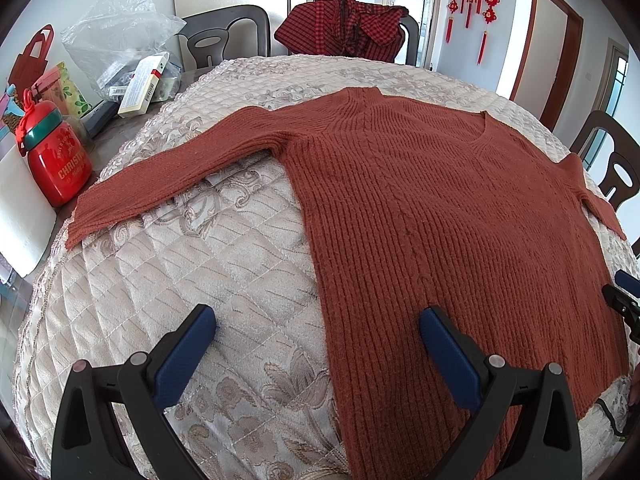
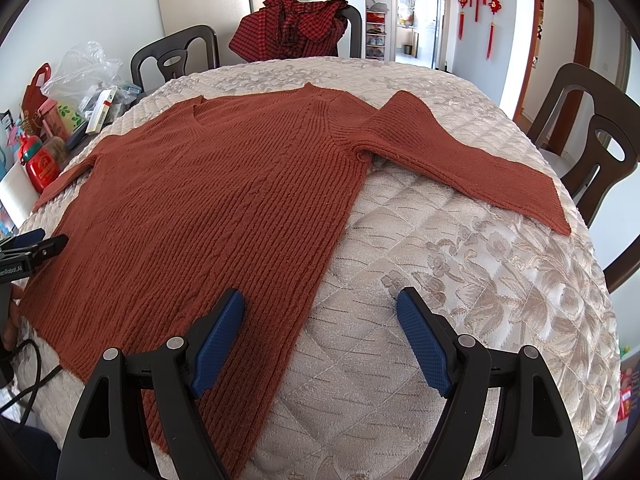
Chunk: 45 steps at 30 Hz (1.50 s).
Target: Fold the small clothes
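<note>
A rust-red ribbed knit sweater (image 1: 440,208) lies flat, front up, on a quilted cream tablecloth (image 1: 180,280), both sleeves spread out sideways. It also shows in the right wrist view (image 2: 208,208). My left gripper (image 1: 318,322) is open and empty above the sweater's lower left side edge. My right gripper (image 2: 320,302) is open and empty above the lower right side edge. The left sleeve (image 1: 168,176) reaches toward the table's left edge; the right sleeve (image 2: 472,160) reaches to the right. Each gripper's tip shows at the edge of the other's view.
A red Christmas jar (image 1: 56,160), boxes and a plastic bag (image 1: 120,32) crowd the table's left side. A red checked garment (image 1: 344,24) hangs over a far chair. Dark chairs (image 2: 592,140) stand around the table. A black cable (image 2: 24,372) lies at the near left edge.
</note>
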Available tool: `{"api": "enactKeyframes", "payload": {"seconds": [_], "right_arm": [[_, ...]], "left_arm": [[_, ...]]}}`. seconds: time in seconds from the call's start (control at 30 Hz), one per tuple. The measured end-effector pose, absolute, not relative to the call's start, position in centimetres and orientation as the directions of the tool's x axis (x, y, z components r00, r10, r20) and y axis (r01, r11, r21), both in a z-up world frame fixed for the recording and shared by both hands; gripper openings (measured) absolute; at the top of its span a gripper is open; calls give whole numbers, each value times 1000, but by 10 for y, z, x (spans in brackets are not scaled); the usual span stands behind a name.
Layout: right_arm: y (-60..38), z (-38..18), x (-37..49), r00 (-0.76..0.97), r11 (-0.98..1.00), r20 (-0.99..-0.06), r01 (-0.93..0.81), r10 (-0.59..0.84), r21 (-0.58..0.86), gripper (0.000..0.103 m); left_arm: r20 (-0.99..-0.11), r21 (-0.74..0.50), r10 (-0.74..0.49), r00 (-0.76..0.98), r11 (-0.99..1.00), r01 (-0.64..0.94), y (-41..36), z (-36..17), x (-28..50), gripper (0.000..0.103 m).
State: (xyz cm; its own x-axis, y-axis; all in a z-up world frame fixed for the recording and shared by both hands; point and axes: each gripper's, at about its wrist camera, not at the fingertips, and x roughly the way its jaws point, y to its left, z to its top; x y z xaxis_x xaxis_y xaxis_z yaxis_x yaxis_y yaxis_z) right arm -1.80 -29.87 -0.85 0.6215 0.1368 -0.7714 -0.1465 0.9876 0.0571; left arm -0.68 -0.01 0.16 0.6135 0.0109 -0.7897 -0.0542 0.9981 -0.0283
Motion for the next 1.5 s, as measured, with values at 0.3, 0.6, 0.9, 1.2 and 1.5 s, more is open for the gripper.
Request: {"api": "enactKeyframes", "payload": {"seconds": [0.3,0.6,0.9,1.2,1.5], "right_arm": [[-299,-9,-18,621,988,-771,-147,137,57,79],[-298,-9,-18,621,988,-771,-146,137,57,79],[-298,-9,-19,621,988,-772,-146,135,55,79],[-298,-9,-19,617,987,-776,-149,134,53,79],[-296,-8,-15,598,988,-791,-148,130,50,79]], "left_arm": [[-789,-29,10,614,998,-54,1,2,-7,103],[-789,-29,11,614,998,-54,1,2,-7,103],[-789,-29,11,614,998,-56,2,2,-8,103],[-790,-28,14,613,998,-58,6,3,-8,103],[-792,-26,14,610,998,-58,6,3,-8,103]]}}
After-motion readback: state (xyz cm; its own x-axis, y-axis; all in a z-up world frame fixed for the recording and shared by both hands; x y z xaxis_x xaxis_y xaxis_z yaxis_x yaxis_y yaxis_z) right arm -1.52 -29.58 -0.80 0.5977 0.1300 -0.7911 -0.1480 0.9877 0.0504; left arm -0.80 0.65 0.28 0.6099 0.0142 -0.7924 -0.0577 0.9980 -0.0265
